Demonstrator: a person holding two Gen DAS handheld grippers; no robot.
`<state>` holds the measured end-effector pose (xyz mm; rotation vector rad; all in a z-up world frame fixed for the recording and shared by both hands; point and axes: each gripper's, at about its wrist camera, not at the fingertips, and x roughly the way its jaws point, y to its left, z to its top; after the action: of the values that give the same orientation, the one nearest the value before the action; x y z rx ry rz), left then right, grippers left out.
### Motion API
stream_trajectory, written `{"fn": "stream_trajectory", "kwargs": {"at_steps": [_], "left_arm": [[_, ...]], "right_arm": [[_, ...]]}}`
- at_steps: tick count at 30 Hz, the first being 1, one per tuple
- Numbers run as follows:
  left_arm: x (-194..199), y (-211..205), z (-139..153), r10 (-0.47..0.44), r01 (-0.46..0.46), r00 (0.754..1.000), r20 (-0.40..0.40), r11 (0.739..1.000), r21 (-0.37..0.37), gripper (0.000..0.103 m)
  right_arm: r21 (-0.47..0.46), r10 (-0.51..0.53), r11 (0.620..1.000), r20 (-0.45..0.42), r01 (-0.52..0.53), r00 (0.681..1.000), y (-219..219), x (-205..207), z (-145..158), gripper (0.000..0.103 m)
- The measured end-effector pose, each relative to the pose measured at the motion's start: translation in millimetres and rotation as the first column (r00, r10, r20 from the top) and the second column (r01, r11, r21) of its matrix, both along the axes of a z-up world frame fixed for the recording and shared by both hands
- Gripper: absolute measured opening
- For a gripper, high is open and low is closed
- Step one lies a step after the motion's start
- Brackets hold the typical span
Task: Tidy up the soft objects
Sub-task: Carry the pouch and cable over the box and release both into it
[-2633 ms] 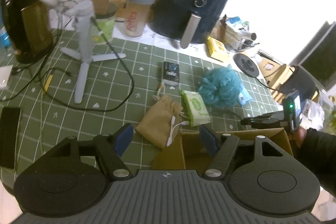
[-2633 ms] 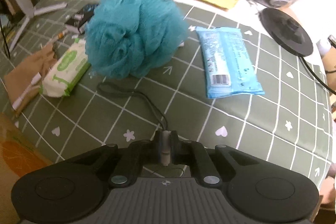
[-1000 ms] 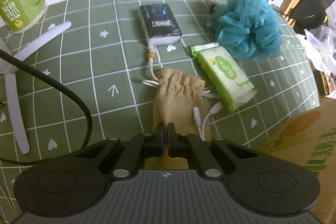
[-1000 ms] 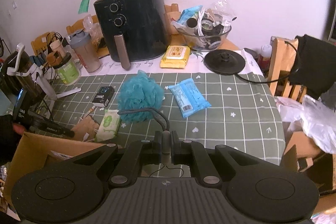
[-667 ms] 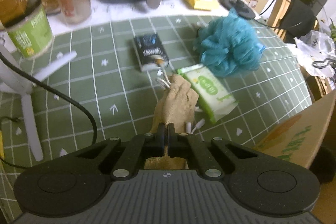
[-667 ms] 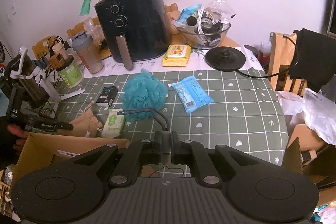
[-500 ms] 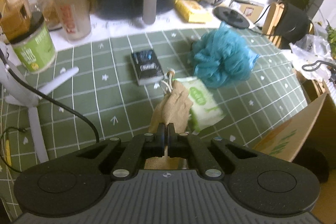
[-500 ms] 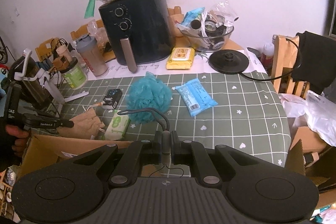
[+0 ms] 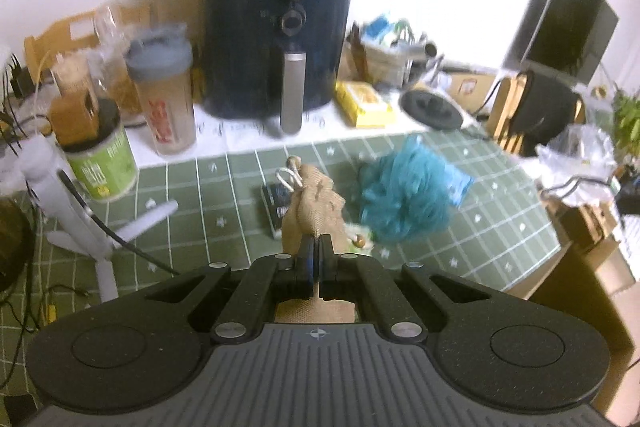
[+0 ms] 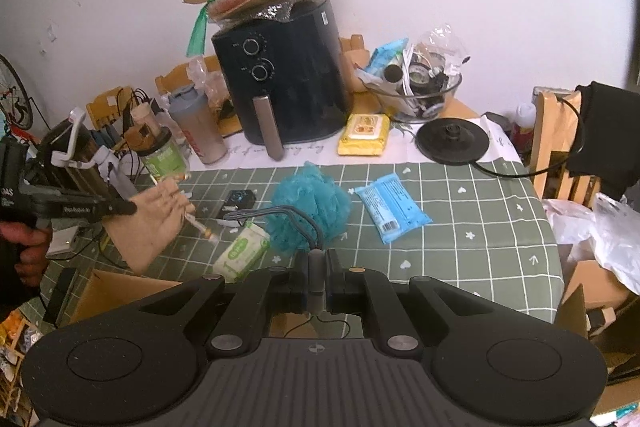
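1. Left wrist view: the left gripper [image 9: 316,247] has its fingers [image 9: 306,255] closed on the tan burlap drawstring pouch [image 9: 314,205], which is held up clear of the green grid-patterned surface [image 9: 208,215].
2. Same view: the pouch's white drawstring loops [image 9: 290,179] stick out at its top. Behind it lie a small black box [image 9: 276,205] and the teal mesh bath sponge [image 9: 404,195]. A black air fryer [image 9: 280,39] stands at the back of the surface. The view is blurred.
3. Right wrist view: the right gripper [image 10: 316,273] has its fingers [image 10: 334,267] closed on the dark grey cord [image 10: 280,213] of the teal sponge [image 10: 310,205], which rests on the surface [image 10: 460,239].
4. Same view: a white-and-green wipes packet [image 10: 242,251] lies just beside the sponge, and a blue wipes packet [image 10: 392,207] lies near its other side.
5. Same view: the pouch [image 10: 150,225] hangs from the left gripper [image 10: 128,207] above an open brown cardboard box [image 10: 120,293].
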<state>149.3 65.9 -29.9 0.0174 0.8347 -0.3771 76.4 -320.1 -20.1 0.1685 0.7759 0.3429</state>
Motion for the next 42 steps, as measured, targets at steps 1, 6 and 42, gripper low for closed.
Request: {"fn": "stream_trajectory", "kwargs": {"at_steps": [1, 6, 42], "left_arm": [[-2, 0, 6, 0.001, -0.001, 1.0, 0.008, 1.0, -0.007, 0.002], [-16, 0, 30, -0.015, 0.016, 1.0, 0.024, 0.999, -0.052, 0.002], [-134, -16, 17, -0.068, 0.045, 0.992, -0.104, 0.978, -0.205, 0.039]], "right_arm": [[0.003, 0.001, 1.0, 0.001, -0.001, 1.0, 0, -1, 1, 0.01], [0.008, 0.013, 1.0, 0.004, -0.013, 1.0, 1, -7, 5, 0.01], [0.041, 0.095, 0.995, -0.046, -0.093, 0.994, 42, -66, 2, 0.01]]}}
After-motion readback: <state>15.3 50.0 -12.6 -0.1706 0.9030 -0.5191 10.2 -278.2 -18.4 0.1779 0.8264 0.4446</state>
